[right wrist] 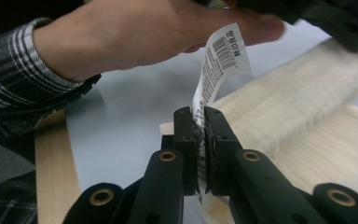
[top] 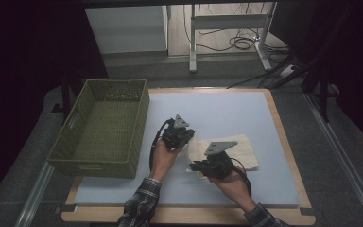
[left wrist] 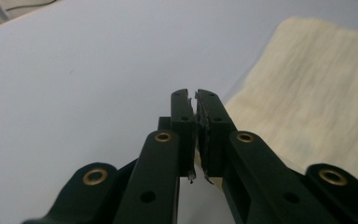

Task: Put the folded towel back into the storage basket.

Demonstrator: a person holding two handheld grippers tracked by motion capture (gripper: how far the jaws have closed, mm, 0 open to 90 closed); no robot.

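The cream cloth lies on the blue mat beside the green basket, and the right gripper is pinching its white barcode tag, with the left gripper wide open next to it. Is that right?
Nearly. The left gripper isn't wide open: the left gripper view shows its jaws shut together with nothing between them. The rest holds: the cream cloth lies on the blue mat beside the green basket, and the right gripper pinches the white barcode tag.

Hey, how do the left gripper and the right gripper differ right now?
The right gripper is shut on the cloth's white label; the left gripper is shut on nothing. The right sits over the cream cloth, the left beside it over bare blue mat. Both are hand-held, black, two-jawed.
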